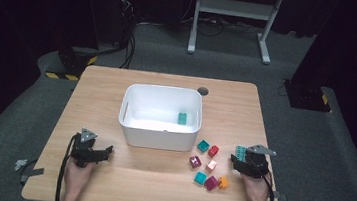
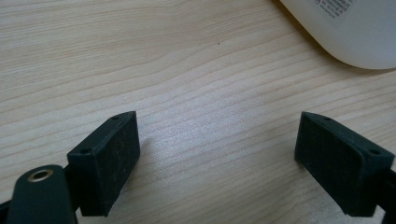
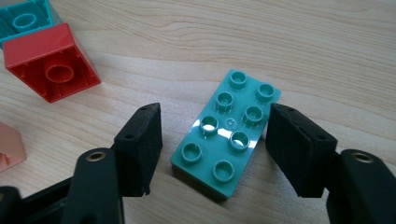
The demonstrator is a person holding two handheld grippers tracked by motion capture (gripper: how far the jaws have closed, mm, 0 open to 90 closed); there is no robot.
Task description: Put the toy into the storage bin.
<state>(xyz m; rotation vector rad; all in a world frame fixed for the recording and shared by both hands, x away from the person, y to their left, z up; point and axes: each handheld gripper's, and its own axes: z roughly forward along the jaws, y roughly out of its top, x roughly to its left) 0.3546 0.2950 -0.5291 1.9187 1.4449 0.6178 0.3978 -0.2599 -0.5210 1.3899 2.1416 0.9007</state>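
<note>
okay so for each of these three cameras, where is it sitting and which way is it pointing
High view: above the person's side, facing forward and down on the table; both hands, left gripper, right gripper show.
Left gripper view: rides the left gripper, facing bare wood and the bin; its jaws spread.
Right gripper view: rides the right gripper, facing the teal brick; its jaws flank it.
Shared: high and right gripper views show the teal brick and red block.

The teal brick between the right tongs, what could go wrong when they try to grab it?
The teal brick lies flat and slanted between the open right tongs, so closing could twist it or let it slip out. The red brick sits close by and might get bumped as the tongs close or lift. The left tongs hang open near the white bin, and a careless swing could nudge the bin.
</note>
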